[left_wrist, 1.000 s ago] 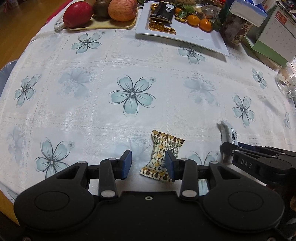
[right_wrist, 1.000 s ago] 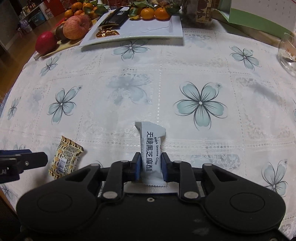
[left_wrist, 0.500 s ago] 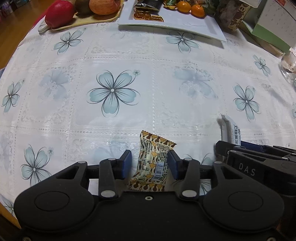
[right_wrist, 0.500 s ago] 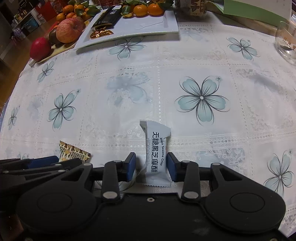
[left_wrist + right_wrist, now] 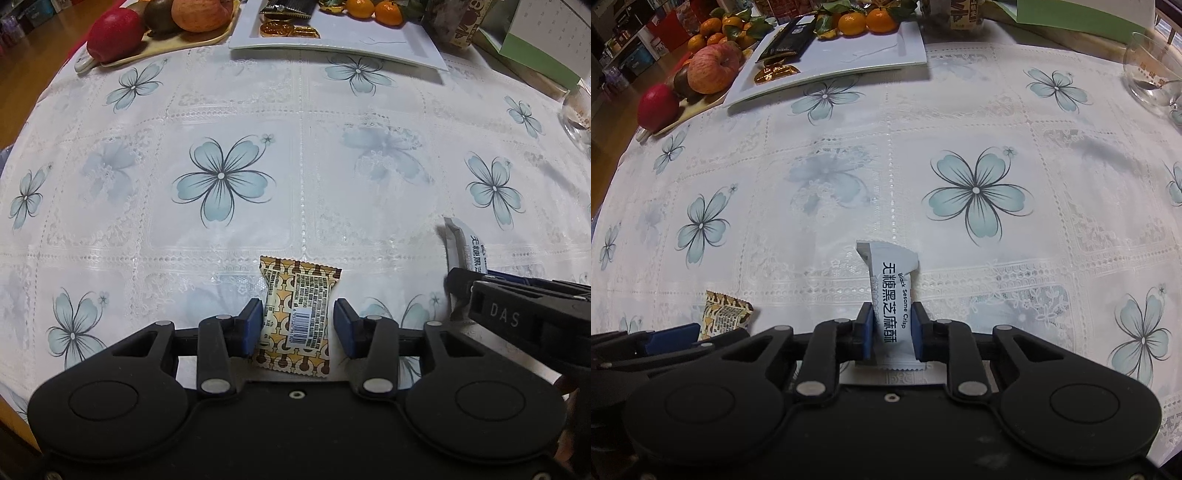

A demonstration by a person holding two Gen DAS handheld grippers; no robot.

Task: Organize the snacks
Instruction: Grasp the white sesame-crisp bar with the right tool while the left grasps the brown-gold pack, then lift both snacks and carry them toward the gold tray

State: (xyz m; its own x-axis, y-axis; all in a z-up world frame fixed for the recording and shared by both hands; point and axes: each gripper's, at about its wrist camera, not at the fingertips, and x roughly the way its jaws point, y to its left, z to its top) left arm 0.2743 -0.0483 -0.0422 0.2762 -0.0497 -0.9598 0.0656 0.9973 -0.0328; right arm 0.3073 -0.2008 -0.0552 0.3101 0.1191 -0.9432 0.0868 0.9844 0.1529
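Pinching the white plastic-wrapped black sesame crisp bar point(image 5: 893, 295) across its middle, the right tongs point(image 5: 891, 325) held it low over the bench point(image 5: 960, 129). The left tongs point(image 5: 298, 325) stood spread around the small brown-and-cream patterned snack packet point(image 5: 295, 314), its left pad touching. Both looked light, crinkly, slippery and probably crushable, so gentle mid-body grips seemed best.

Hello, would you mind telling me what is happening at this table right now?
A person is tidying snacks with two handheld claws. The right claw is shut on a white sesame crisp packet. The left claw is open around a brown patterned snack packet, one pad touching and the other just off it. Both packets are near the edge of the flowered tablecloth, far from the white tray.
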